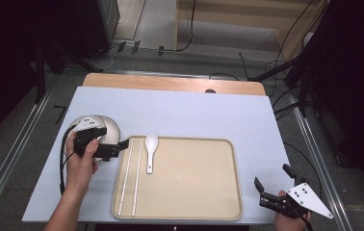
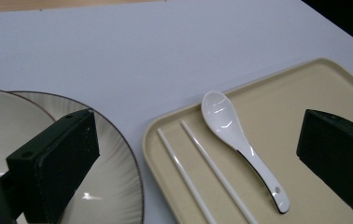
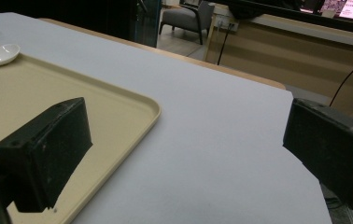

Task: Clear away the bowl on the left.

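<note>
Left hand-held gripper [image 1: 122, 144]: at the left of the high view, held in the person's left hand [image 1: 81, 161], pointing right toward the tray edge. Its jaws stand wide apart and nothing is between them.
Left gripper view: one jaw stands in front of the plates at the lower left, the other in front of the tray at the right; the spoon and chopsticks lie in the gap farther off.
Right hand-held gripper [image 1: 272, 180]: at the lower right of the high view, just past the lower right corner of the tray. Its jaws are spread wide and grip nothing.
Right gripper view: one jaw stands in front of the tray corner at the lower left, the other at the right edge in front of the counter edge.
Tray [image 1: 194, 192]: beige, with rounded corners, on the counter [image 1: 194, 113], in the lower middle of the high view.
Spoon [image 1: 150, 150]: white, in the upper left part of the tray, bowl toward the far side, handle toward the person.
Chopsticks [image 1: 130, 175]: two white sticks, side by side, along the left edge of the tray, just left of the spoon.
Plates [image 1: 110, 127]: two white plates with a dark rim, overlapping, on the counter just left of the tray, partly hidden by the left hand-held gripper.
</note>
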A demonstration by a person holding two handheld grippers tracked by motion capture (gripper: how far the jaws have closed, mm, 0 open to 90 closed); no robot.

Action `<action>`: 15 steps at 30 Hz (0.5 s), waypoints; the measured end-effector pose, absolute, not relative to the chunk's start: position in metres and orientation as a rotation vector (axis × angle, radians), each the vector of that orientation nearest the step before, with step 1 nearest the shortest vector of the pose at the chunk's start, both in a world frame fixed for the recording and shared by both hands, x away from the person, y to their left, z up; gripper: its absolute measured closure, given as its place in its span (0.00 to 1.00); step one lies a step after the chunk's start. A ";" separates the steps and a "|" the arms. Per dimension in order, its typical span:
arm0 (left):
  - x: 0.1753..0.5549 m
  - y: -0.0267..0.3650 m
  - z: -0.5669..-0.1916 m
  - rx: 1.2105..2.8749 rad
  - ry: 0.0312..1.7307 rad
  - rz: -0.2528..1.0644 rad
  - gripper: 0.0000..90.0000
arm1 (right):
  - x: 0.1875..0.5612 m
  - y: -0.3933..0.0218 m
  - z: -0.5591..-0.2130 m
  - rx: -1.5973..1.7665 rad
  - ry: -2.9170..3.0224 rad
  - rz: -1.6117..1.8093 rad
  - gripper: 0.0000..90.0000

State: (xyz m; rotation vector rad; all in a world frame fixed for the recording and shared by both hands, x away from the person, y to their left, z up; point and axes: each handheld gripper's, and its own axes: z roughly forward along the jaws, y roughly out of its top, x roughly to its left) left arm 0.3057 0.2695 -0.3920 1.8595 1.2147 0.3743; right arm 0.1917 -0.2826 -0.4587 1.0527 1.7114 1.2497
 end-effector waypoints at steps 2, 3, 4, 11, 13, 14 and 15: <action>0.306 0.273 -0.390 1.858 1.222 0.381 0.00 | 0.192 -0.284 -0.459 1.052 1.710 1.251 0.02; 0.306 0.277 -0.389 1.854 1.227 0.389 0.00 | 0.192 -0.284 -0.459 1.055 1.712 1.251 0.02; 0.305 0.279 -0.388 1.852 1.233 0.394 0.00 | 0.192 -0.284 -0.459 1.061 1.711 1.251 0.02; 0.306 0.297 -0.386 1.821 1.279 0.424 0.00 | 0.191 -0.285 -0.459 1.059 1.712 1.249 0.02; 0.306 0.301 -0.386 1.813 1.290 0.431 0.00 | 0.191 -0.285 -0.459 1.059 1.713 1.249 0.02; 0.307 0.303 -0.387 1.812 1.293 0.431 0.00 | 0.191 -0.285 -0.459 1.060 1.713 1.250 0.02; 0.307 0.305 -0.387 1.810 1.297 0.435 0.00 | 0.192 -0.285 -0.459 1.060 1.712 1.248 0.02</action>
